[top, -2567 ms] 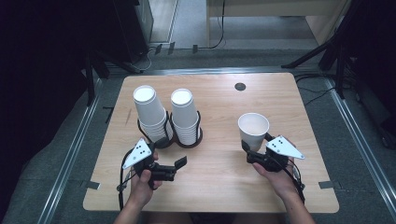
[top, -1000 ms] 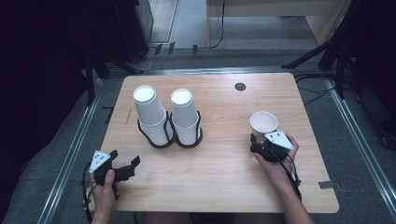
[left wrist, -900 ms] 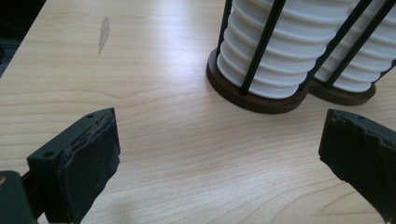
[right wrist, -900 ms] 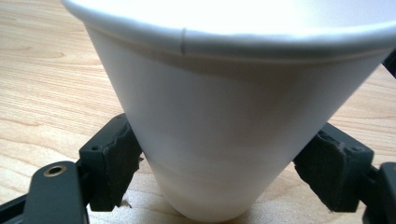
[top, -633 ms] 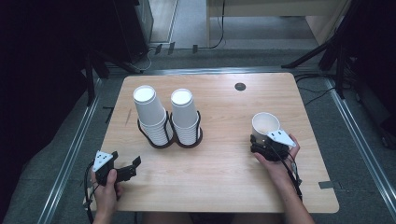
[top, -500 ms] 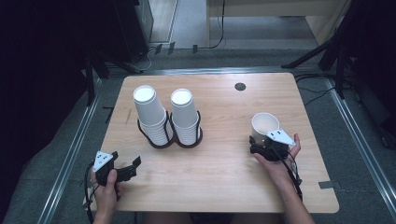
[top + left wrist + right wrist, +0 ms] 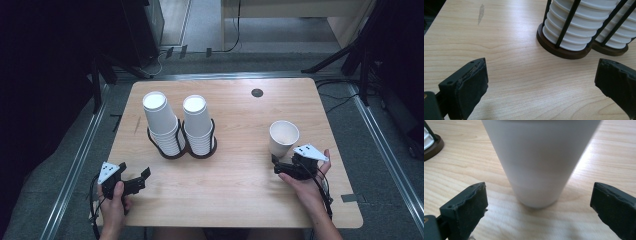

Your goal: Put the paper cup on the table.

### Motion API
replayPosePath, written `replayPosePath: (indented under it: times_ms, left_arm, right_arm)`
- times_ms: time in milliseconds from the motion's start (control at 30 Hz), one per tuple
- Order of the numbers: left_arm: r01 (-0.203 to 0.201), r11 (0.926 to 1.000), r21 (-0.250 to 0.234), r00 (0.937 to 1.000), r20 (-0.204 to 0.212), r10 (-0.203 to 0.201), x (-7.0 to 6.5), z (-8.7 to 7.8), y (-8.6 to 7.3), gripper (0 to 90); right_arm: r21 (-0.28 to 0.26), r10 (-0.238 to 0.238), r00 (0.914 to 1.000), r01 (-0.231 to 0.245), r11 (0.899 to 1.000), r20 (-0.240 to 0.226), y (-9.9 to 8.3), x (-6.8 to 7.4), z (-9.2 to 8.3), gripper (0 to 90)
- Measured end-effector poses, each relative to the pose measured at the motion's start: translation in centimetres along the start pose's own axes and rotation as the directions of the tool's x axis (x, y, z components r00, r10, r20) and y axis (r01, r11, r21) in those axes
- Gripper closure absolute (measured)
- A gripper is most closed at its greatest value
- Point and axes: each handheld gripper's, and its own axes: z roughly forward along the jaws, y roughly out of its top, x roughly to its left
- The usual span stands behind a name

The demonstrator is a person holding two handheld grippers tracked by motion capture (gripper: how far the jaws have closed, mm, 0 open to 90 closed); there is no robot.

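- The worktop [image 7: 235, 190] fills the middle of the high view, its wood edges ringed by grey floor and metal rails; a dark round spot [image 7: 257, 92] sits near its far edge, upper centre.
- A single white cup [image 7: 283, 138] stands upright and mouth up at centre right of the high view, well in from the worktop's right edge, with bare wood on all sides of it; it looks empty.
- The right hand-held gripper [image 7: 281, 169] lies just below the cup at lower right. Its jaws have just been opening and now stand wide; in the right gripper view the cup [image 7: 540, 162] rises between and just beyond the two pads [image 7: 469, 210], apart from both, so nothing is gripped.
- The left hand-held gripper [image 7: 142, 179] sits at lower left, close to the worktop's near-left corner, jaws spread wide on nothing. In the left gripper view only bare wood lies between the pads [image 7: 470, 85].
- A dark wire holder [image 7: 181, 145] with two round bases stands at centre left, each ring holding a tall stack of white cups [image 7: 162, 122], mouths down, the two stacks side by side.
- A broad stretch of open wood runs between the holder and the lone cup, and along the near edge between the two hands.
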Motion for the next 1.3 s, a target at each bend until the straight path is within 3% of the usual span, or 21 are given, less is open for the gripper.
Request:
replayPosePath:
  times_ms: [367, 867, 1300]
  left_arm:
    - [0.0, 1.0, 0.001, 1.0, 0.005, 0.0, 0.0, 0.1, 0.0, 0.0]
    - [0.001, 1.0, 0.004, 1.0, 0.01, -0.002, 0.0, 0.1, 0.0, 0.0]
    - [0.007, 1.0, 0.005, 0.9998, 0.019, -0.007, 0.1, 0.1, 0.0, 0.0]
  right_arm:
    - [0.025, -0.015, 0.9997, 0.014, 1.0, 0.022, -1.9, -2.5, -3.2, 1.5]
    - [0.016, 0.01, 0.992, -0.012, 1.0, 0.126, -3.8, -6.5, -7.6, 1.6]
    - [0.001, 0.041, 0.989, -0.042, 0.999, 0.142, -4.4, -7.4, -8.0, 1.9]
